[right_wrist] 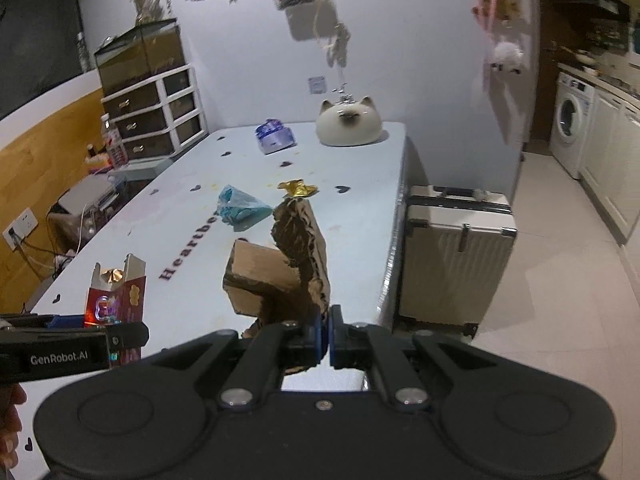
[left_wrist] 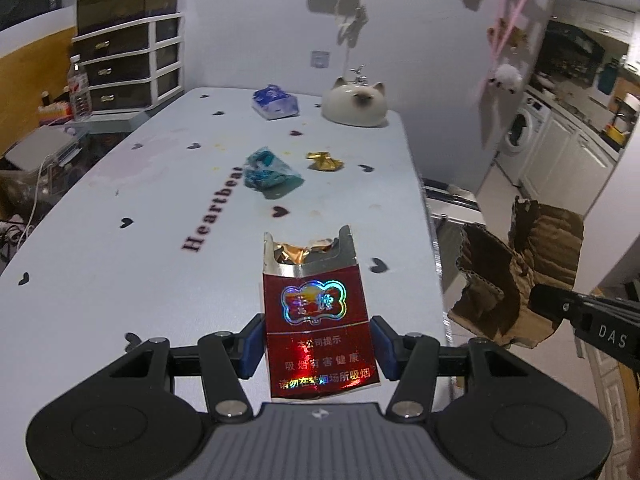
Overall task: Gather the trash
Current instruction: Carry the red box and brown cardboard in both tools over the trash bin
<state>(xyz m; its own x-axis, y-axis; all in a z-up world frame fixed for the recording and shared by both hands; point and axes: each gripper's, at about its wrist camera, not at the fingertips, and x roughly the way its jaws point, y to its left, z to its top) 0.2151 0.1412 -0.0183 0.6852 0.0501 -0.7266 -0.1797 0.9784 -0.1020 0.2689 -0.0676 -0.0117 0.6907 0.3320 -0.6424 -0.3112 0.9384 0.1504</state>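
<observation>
While left tool (left_wrist: 318, 344) pinches glossy red pack (left_wrist: 318, 320) — right tool (right_wrist: 325, 334) clamps torn corrugated cardboard (right_wrist: 280, 264).

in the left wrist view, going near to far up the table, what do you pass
left gripper → red cigarette pack → crumpled teal bag → gold foil wrapper → blue tissue pack → white cat figurine

The near half of the table (left_wrist: 100, 248) lies bare on the left. Mid-table, 2 scraps, a teal bag (left_wrist: 269, 173) and gold foil (left_wrist: 325, 161), sit near each other. Far off, a tissue pack (left_wrist: 275, 101) and cat ornament (left_wrist: 355, 103) possibly block the wall end. A suitcase (right_wrist: 456, 256) stands just beside the table's right edge.
</observation>
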